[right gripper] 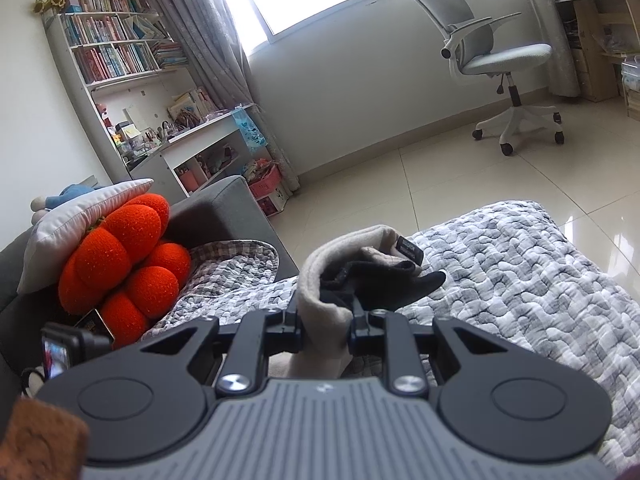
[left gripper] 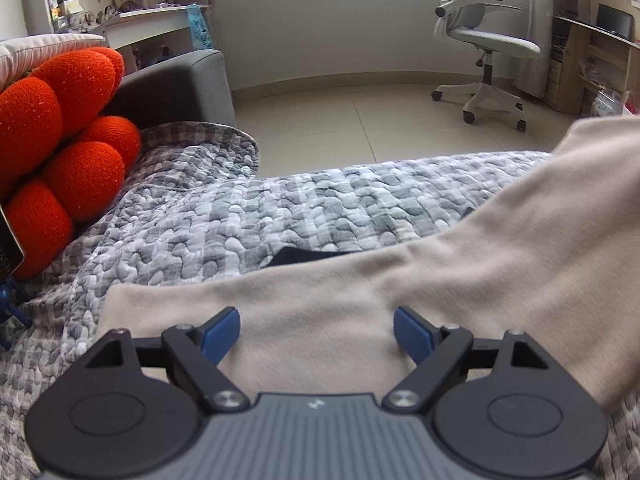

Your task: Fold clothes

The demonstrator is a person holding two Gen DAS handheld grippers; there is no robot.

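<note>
A beige garment (left gripper: 400, 280) with a dark lining lies across the grey-and-white quilt (left gripper: 248, 216); its right part is lifted up toward the right edge of the left wrist view. My left gripper (left gripper: 317, 334) hovers over the flat part of the cloth, blue pads wide apart, nothing pinched. In the right wrist view my right gripper (right gripper: 326, 316) is shut on a bunched fold of the beige garment (right gripper: 324, 276), held above the quilt (right gripper: 520, 280). The dark lining (right gripper: 400, 280) and a black label (right gripper: 410, 249) stick out past the jaws, which hide the pads.
An orange pumpkin-shaped cushion (left gripper: 60, 136) and a white pillow (right gripper: 80, 220) lean on the grey sofa arm (left gripper: 176, 84) at the left. Beyond the quilt's edge is tiled floor (left gripper: 360, 112) with a grey office chair (left gripper: 484, 40). Bookshelves and a desk stand by the wall.
</note>
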